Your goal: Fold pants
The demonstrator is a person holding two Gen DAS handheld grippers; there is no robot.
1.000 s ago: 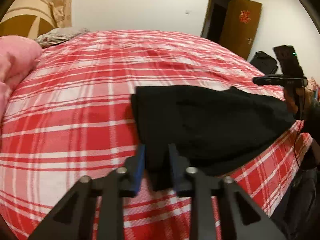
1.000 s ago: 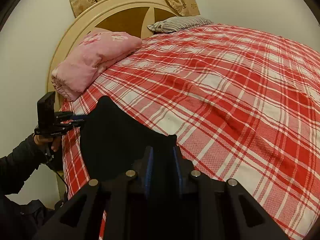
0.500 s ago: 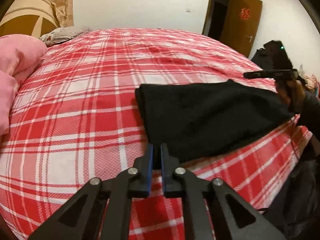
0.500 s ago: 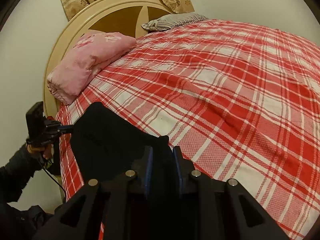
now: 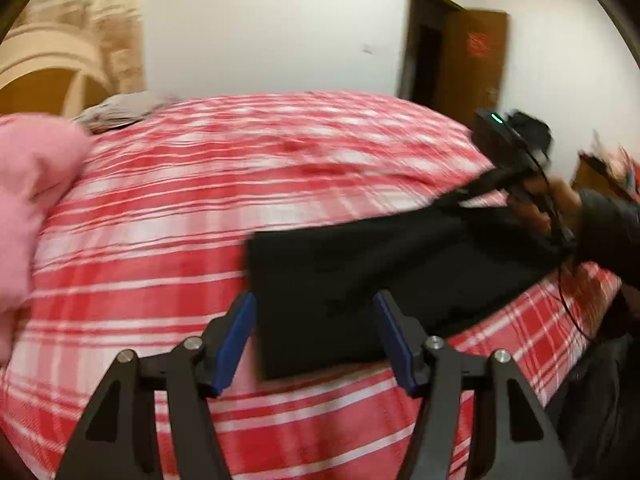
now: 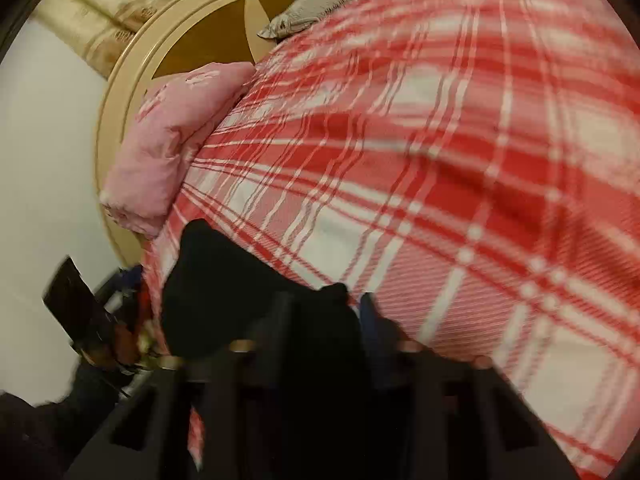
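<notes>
The black pants point(image 5: 380, 280) lie folded on the red plaid bed point(image 5: 180, 208), near its front edge. My left gripper point(image 5: 316, 328) hovers just over their near left corner. Its jaws are opening wide, and the blue pads point(image 5: 236, 336) stand clear of the cloth. At the far right end a hand holds my right gripper point(image 5: 456, 198) low against the pants. In the blurred right wrist view the right gripper point(image 6: 326, 308) is closing on black cloth point(image 6: 224, 288) bunched between its fingers. The left gripper point(image 6: 128, 282) shows at the lower left.
A pink folded quilt point(image 5: 32, 200) and a grey pillow point(image 5: 120, 110) lie by the round headboard point(image 6: 132, 92). An open brown door point(image 5: 476, 60) stands at the back right. The bed's edge drops off at the lower right, where dark clothing shows.
My left gripper has let go of the pants' corner, opened wide and drawn back. The pants now lie flat. My right gripper has sunk toward the bed and rolled, still holding the cloth.
</notes>
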